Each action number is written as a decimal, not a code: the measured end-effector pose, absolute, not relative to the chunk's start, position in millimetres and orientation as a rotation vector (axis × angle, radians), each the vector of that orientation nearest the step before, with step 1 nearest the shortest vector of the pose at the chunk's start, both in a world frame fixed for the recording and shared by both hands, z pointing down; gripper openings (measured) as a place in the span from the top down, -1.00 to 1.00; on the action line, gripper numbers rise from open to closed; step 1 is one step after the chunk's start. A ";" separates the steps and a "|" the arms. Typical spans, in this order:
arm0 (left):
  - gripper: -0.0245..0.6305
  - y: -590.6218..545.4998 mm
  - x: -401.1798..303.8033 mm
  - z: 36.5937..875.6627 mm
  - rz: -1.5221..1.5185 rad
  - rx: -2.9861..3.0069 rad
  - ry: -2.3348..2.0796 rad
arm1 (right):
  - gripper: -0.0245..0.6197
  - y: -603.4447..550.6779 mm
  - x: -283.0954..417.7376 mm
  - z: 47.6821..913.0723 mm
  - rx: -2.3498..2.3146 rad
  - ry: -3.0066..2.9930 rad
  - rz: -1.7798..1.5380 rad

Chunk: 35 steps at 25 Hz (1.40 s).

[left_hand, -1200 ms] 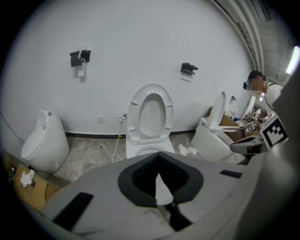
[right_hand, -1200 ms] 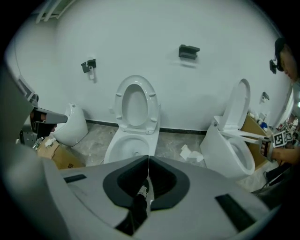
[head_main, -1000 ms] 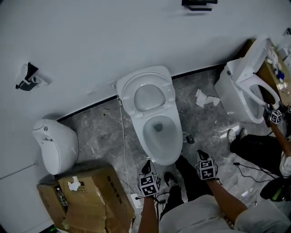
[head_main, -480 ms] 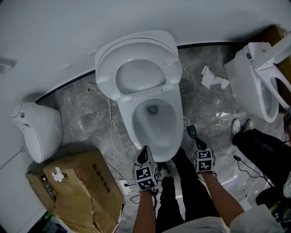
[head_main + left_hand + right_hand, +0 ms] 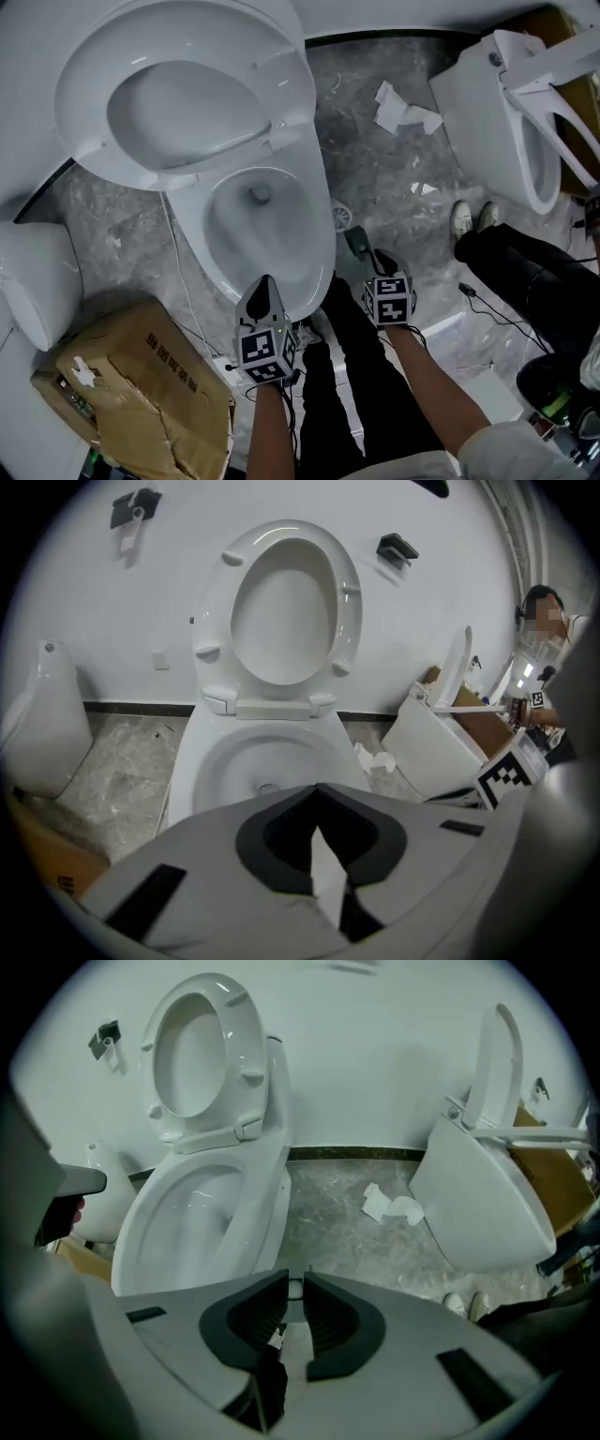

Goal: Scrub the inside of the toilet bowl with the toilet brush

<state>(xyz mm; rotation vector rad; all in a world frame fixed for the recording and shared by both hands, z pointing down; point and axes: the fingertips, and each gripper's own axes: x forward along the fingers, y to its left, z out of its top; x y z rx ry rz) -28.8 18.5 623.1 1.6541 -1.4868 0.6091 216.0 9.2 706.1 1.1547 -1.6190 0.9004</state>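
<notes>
- White ceramic toilet bowl (image 5: 230,223) sat at 12 o'clock from the left gripper (image 5: 264,283), with its front rim just past the tips. In the head view its long axis ran 5 to 11 o'clock.
- Left gripper was clenched and empty.
- Right gripper (image 5: 359,242) had its jaws a slit apart, just been opening, gripping nothing. The bowl lay at its 10 o'clock.
- I couldn't confirm a toilet brush. A small white round grilled object (image 5: 341,217) lay on the floor at the right gripper's 11 o'clock, so that hand was nearer.

Dim, even light; fisheye views darken and bend at edges.
</notes>
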 end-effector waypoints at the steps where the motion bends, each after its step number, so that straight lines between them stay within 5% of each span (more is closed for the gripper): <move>1: 0.84 18.5 -25.6 624.8 0.598 1.657 -1.488 | 0.68 11.4 218.5 709.5 1.164 -1.610 0.913; 7: 0.84 18.7 -14.7 644.9 0.525 1.612 -1.481 | 0.20 11.4 216.2 732.3 1.165 -1.604 0.939; 23: 0.84 -0.1 -23.1 641.3 0.558 1.663 -1.463 | 0.18 0.7 207.8 799.4 0.991 -1.471 0.928; 35: 0.84 -4.4 -22.6 629.2 0.521 1.653 -1.468 | 0.38 12.0 206.4 824.9 0.944 -1.379 0.949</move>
